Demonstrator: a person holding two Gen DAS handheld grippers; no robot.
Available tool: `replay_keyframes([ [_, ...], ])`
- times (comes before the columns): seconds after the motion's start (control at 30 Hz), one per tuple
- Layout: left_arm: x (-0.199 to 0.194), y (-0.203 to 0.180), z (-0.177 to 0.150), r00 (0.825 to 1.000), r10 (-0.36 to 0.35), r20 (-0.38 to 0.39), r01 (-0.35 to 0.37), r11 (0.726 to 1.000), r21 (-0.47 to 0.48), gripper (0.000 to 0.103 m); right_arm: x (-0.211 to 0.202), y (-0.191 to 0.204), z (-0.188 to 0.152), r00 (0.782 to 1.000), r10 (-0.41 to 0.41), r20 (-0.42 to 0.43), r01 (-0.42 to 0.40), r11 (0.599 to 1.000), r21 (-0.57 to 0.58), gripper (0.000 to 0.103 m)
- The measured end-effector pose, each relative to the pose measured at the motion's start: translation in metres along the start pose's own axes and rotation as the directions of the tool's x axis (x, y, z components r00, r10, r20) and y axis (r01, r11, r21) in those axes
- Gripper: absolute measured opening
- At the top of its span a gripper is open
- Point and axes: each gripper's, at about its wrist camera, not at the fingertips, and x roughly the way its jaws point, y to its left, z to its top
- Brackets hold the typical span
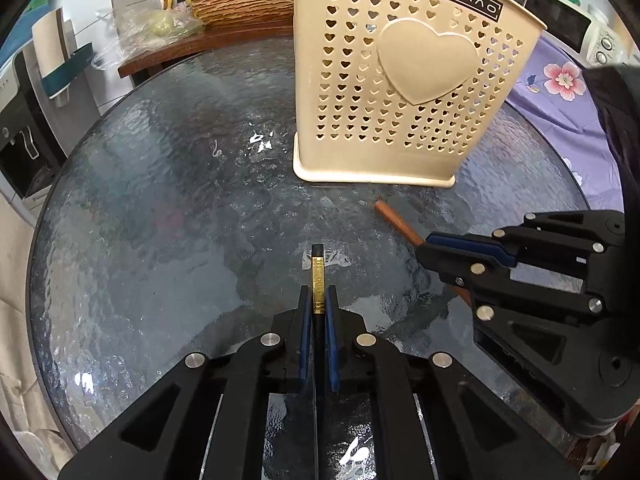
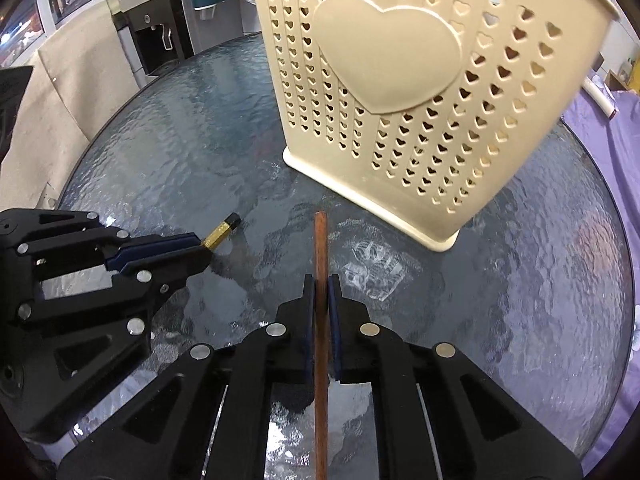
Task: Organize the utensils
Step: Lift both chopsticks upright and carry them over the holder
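My left gripper (image 1: 319,298) is shut on a black chopstick with a gold band (image 1: 317,280), its end pointing forward over the glass table. My right gripper (image 2: 321,286) is shut on a brown wooden chopstick (image 2: 320,248). A cream utensil holder (image 1: 396,80) with heart-shaped holes stands upright just beyond both grippers; it also shows in the right wrist view (image 2: 420,92). The right gripper (image 1: 436,254) shows at the right of the left wrist view with the brown chopstick (image 1: 394,220). The left gripper (image 2: 200,248) shows at the left of the right wrist view with the black chopstick (image 2: 222,232).
The round textured glass table (image 1: 160,220) carries the holder. A wooden bench (image 1: 208,42) with a basket and plastic bags stands behind it. A water dispenser (image 2: 152,20) is at the far left. Purple floral cloth (image 1: 560,92) lies to the right.
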Motion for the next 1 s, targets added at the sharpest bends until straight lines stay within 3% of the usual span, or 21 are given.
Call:
replay_keyframes([
  [0.07,-0.001,0.004,0.002,1.000,-0.022,-0.002,0.021,0.999,-0.025,0.006,-0.003,-0.003,-0.003,1.000,0.026,0.003,-0.026,0.999,0.020,0.007],
  [0.3,-0.040,0.010,0.006,0.994,-0.032,0.102,0.037,0.998,-0.046,0.006,-0.038,-0.015,-0.013,0.990,0.090,0.107,-0.096,0.994,0.053,0.007],
  [0.57,-0.093,0.008,0.008,0.972,-0.061,0.227,0.074,0.996,-0.047,0.006,-0.092,-0.026,-0.023,0.957,0.147,0.249,-0.166,0.984,0.058,0.007],
  [1.0,-0.135,-0.007,0.010,0.944,-0.084,0.318,0.089,0.996,-0.001,0.006,-0.149,-0.020,-0.033,0.903,0.178,0.390,-0.197,0.980,0.009,0.007],
])
